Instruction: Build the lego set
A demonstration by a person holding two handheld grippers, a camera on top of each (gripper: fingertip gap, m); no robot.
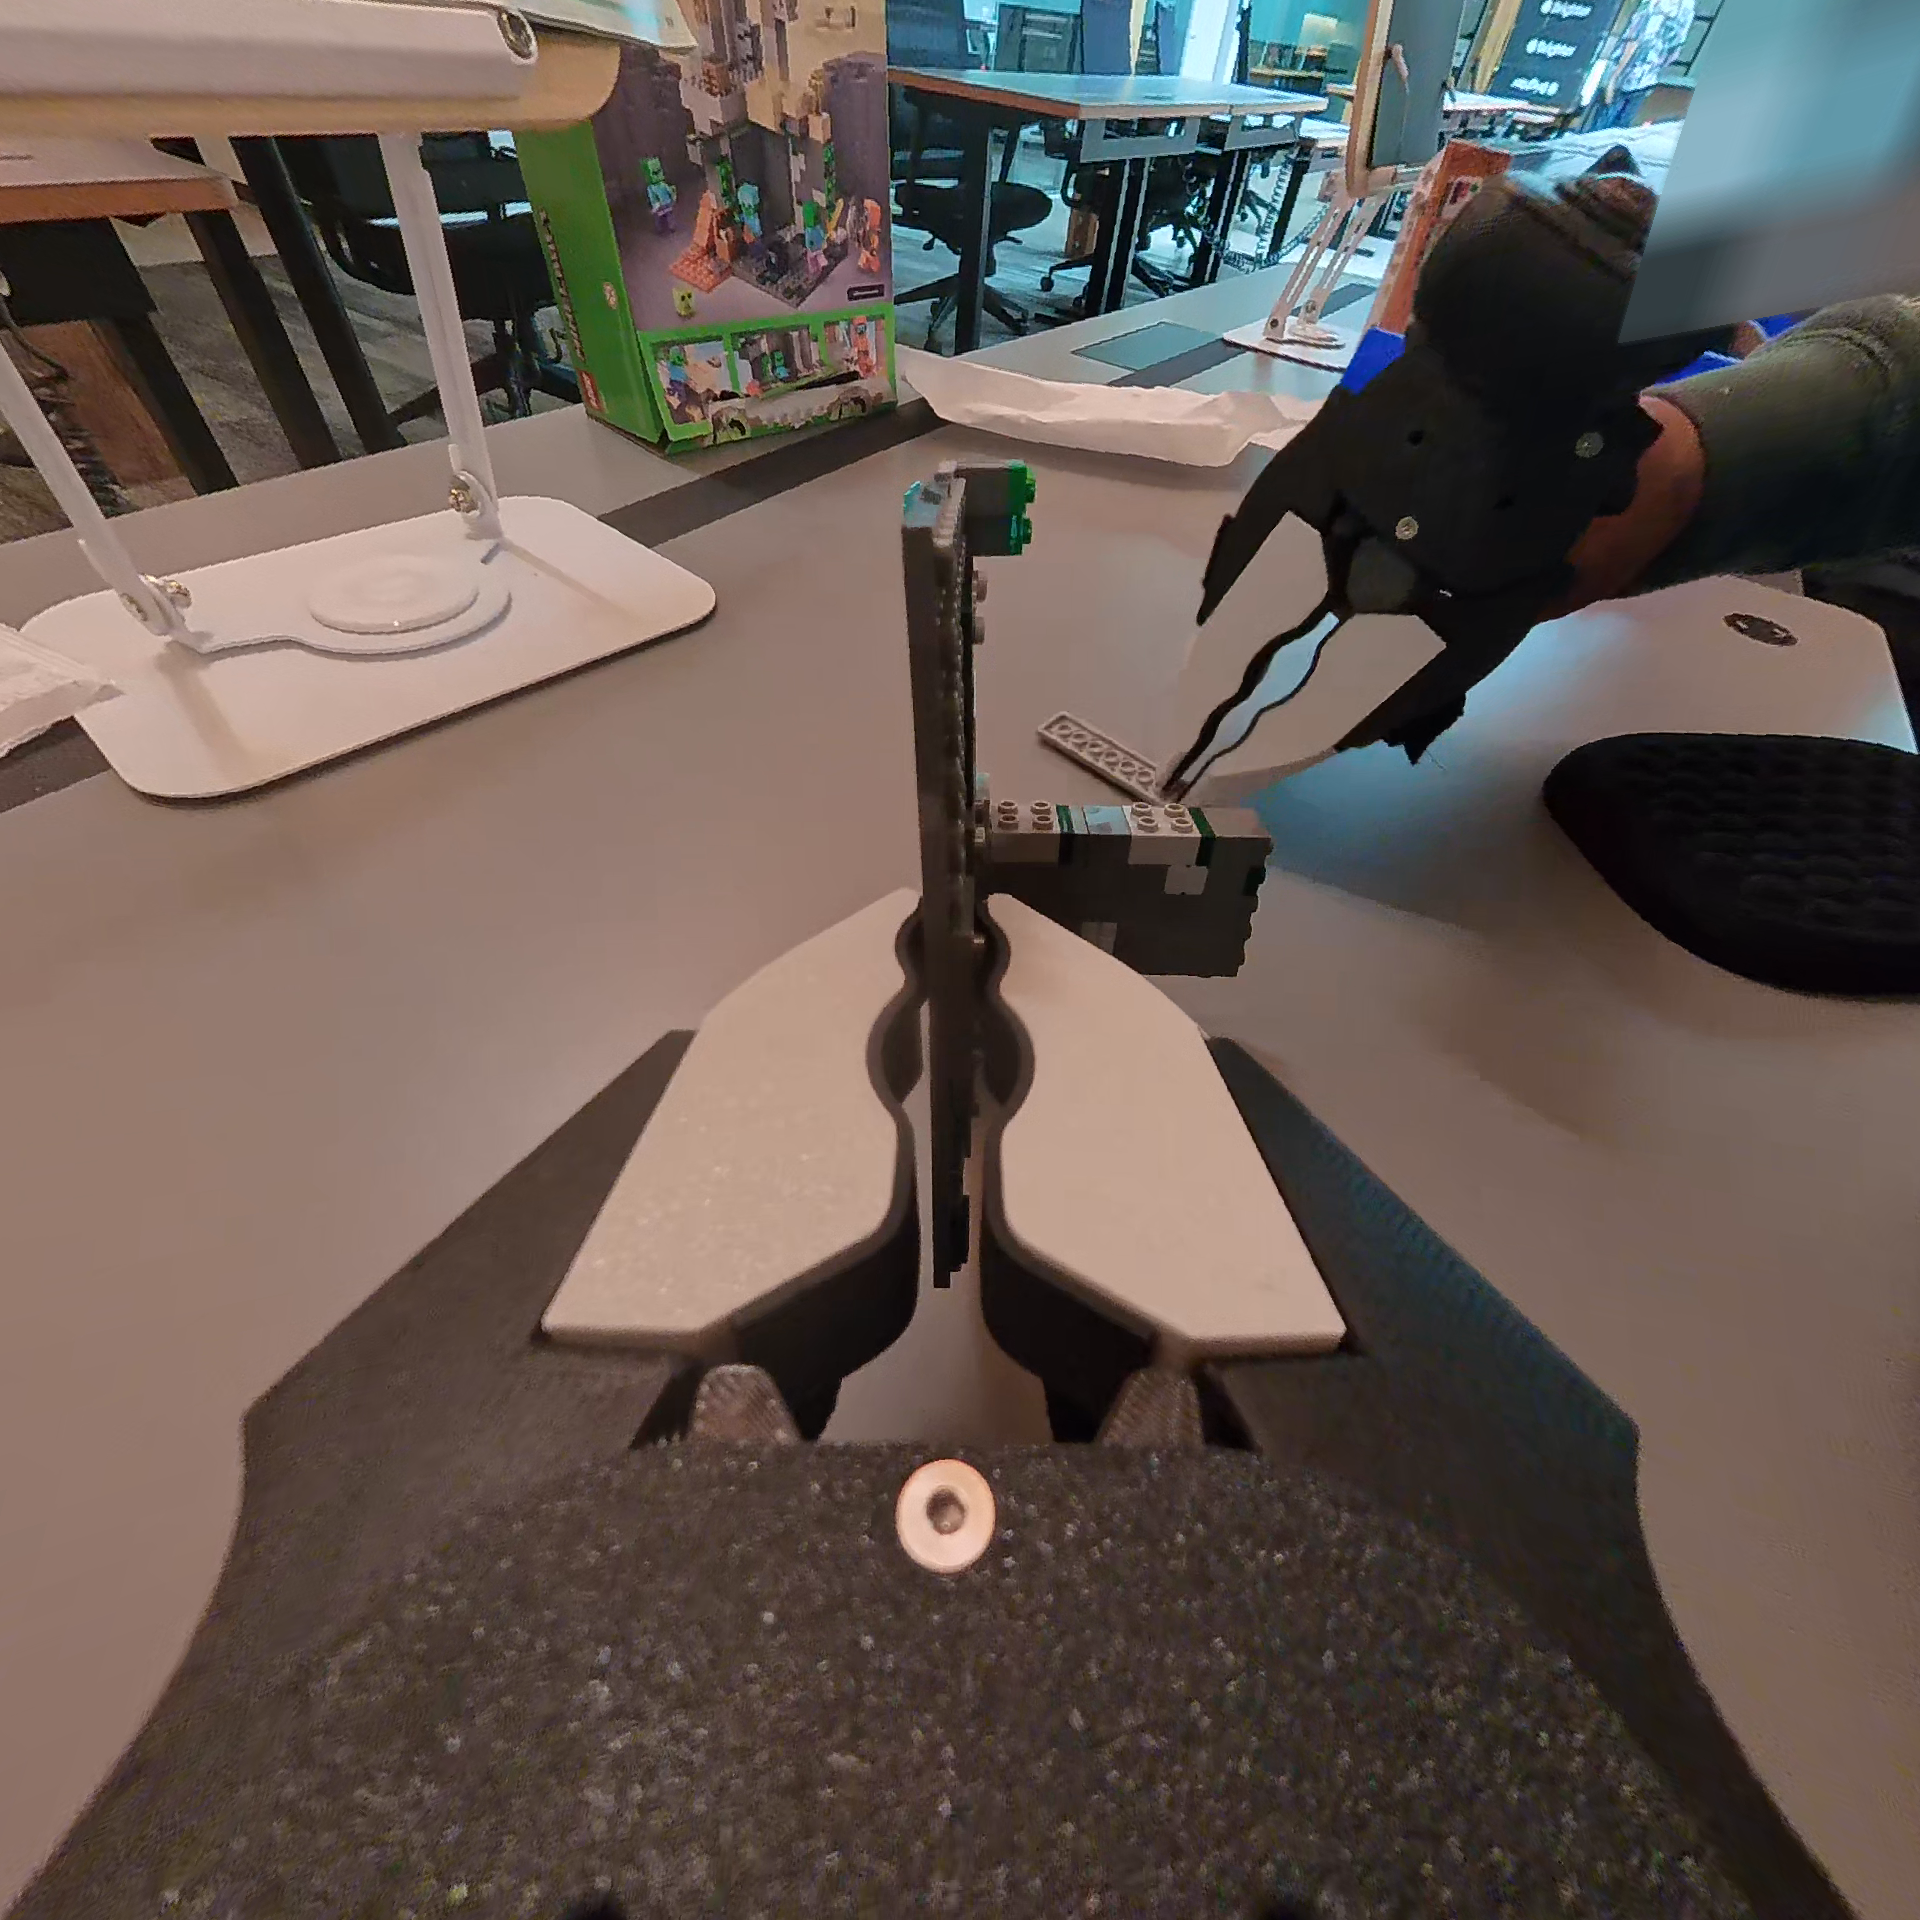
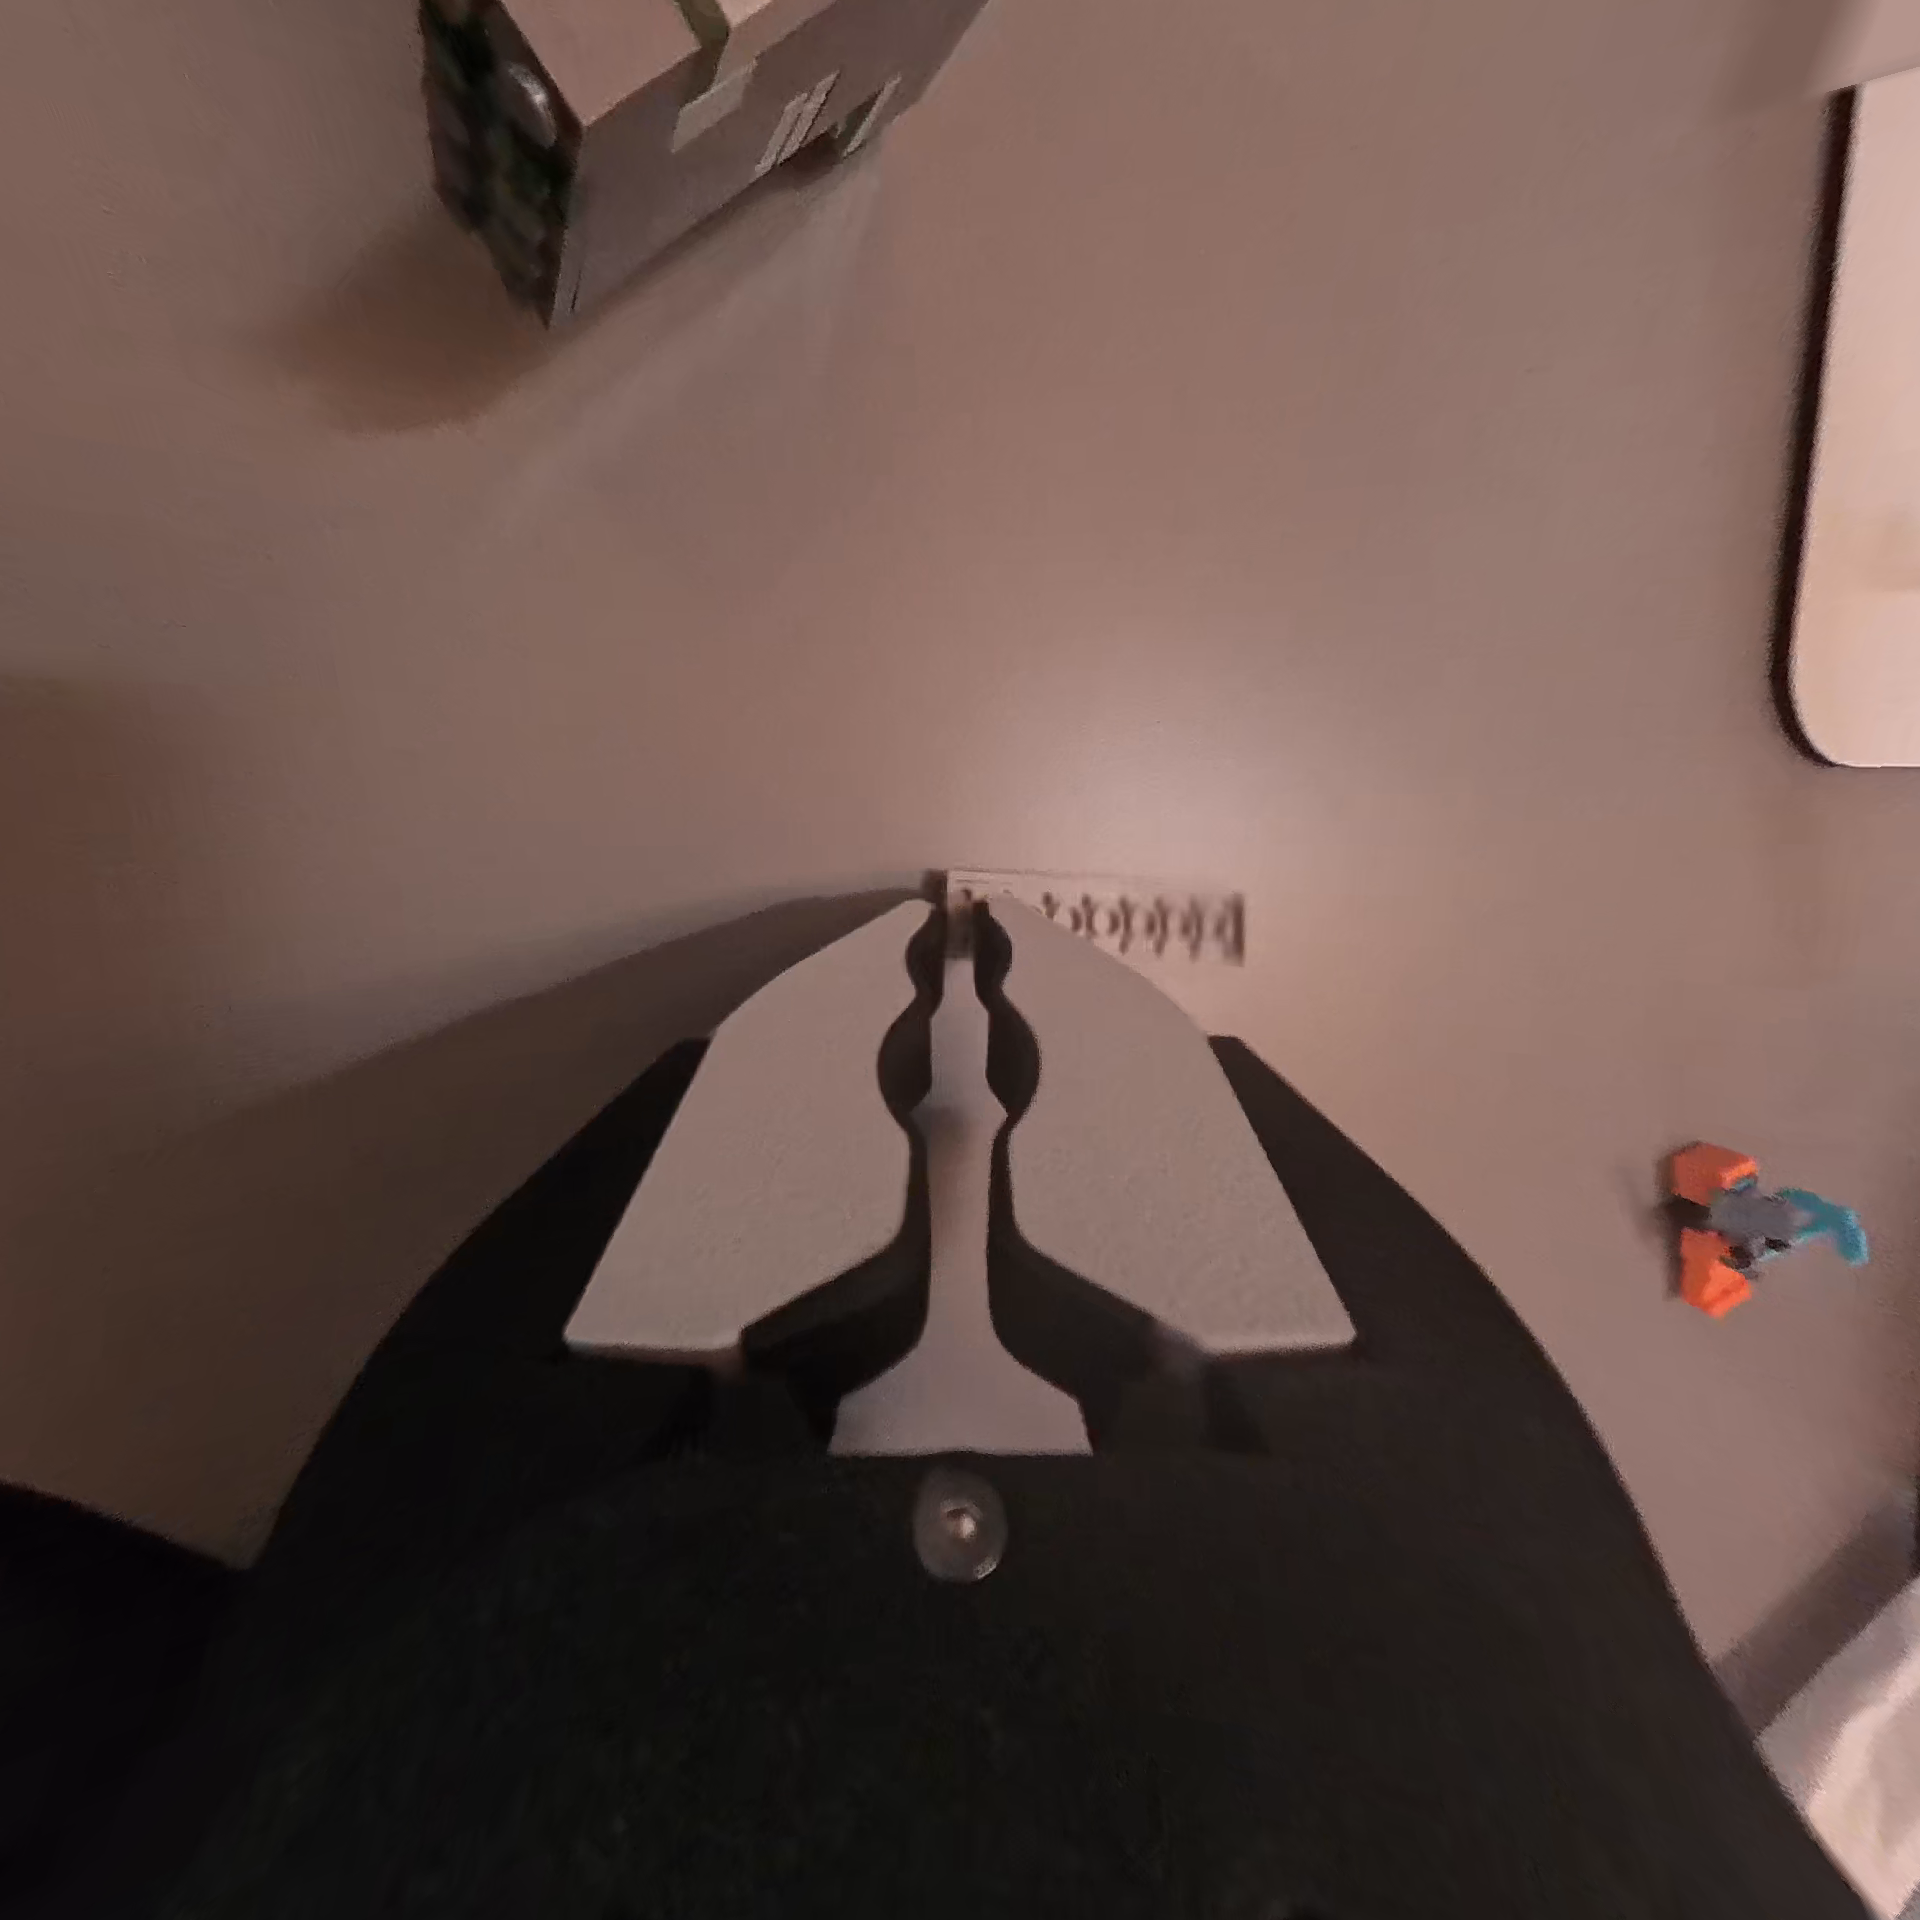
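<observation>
Left gripper, white-padded fingers closed on the lower edge of the dark grey studded baseplate assembly, holds it on edge above the grey tabletop. A block of grey and green bricks juts sideways from the plate's studded face, and a small green-topped cluster sits at its far end. Held this way, the studded face is turned toward the other tool, probably to receive the next part.

Right gripper, pointed steeply down at the tabletop, has its fingers narrowed to a slim gap at one end of the long, thin light grey studded plate, which lies flat on the table just beside the held assembly. The tips touch or straddle that end; whether they already pinch it cannot be told through the blur. A grip at the end would leave most of the plate free for pressing onto studs.

Apart to the side lies a small orange and teal brick figure. A white stand and the green set box stand beyond.
</observation>
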